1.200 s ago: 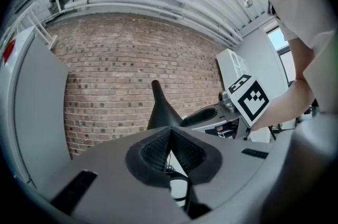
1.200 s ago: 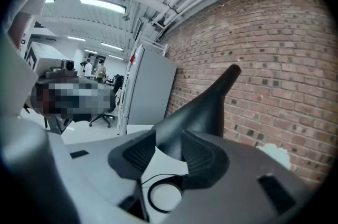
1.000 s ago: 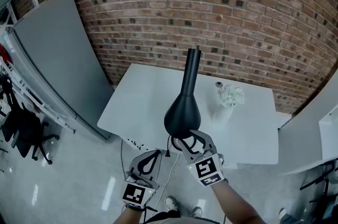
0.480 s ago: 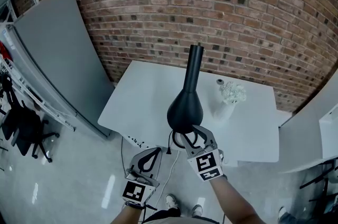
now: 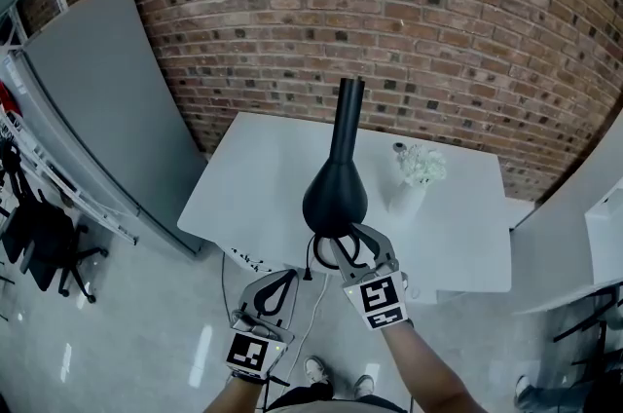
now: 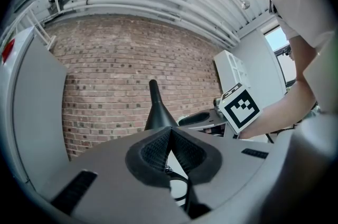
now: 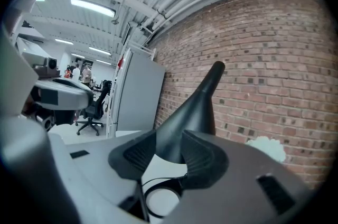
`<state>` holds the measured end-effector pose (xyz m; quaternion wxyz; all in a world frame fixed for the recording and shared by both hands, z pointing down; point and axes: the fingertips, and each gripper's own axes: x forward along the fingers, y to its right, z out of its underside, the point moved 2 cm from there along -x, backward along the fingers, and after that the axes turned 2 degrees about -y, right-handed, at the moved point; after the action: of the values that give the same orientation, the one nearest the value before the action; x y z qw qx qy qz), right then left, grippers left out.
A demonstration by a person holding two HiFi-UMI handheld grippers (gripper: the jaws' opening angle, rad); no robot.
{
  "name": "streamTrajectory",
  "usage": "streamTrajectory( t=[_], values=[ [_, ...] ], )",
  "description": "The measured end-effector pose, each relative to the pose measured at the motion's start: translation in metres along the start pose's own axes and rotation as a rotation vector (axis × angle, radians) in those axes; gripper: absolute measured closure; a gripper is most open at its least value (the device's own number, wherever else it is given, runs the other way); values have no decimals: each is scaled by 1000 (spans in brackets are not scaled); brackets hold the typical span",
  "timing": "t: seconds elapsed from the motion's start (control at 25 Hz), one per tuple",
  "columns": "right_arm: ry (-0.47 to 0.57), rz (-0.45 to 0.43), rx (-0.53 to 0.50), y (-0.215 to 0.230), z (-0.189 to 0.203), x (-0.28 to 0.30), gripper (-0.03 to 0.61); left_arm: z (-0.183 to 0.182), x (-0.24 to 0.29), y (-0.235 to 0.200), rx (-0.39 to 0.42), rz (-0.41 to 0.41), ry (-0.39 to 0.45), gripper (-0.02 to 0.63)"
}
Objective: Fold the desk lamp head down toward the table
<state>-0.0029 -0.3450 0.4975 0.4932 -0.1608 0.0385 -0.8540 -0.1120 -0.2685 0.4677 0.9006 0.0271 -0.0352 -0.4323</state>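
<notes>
The black desk lamp head is a cone whose narrow neck points up and away toward the brick wall; it also shows in the right gripper view and the left gripper view. My right gripper is at the wide lower rim, and in its own view both pads press on the cone's sides. My left gripper hangs lower left, off the table's front edge. Its pads meet with nothing between them.
A white table stands against the brick wall. A white vase of white flowers stands right of the lamp. A black cable drops over the table's front. A grey panel leans at left.
My right gripper has risen slightly to the lamp head's rim and its jaws have narrowed on it. The lamp head has shifted a little left. The left gripper stays put.
</notes>
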Motion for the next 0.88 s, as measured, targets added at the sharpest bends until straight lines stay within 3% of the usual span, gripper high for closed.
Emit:
streamTrajectory(
  t=[0.44, 0.88],
  values=[
    [65, 33, 2, 11, -18, -52, 472, -25, -7, 32, 21, -14, 48, 606],
    [170, -14, 17, -7, -32, -121, 532, -41, -28, 73, 39, -73, 72, 606]
  ],
)
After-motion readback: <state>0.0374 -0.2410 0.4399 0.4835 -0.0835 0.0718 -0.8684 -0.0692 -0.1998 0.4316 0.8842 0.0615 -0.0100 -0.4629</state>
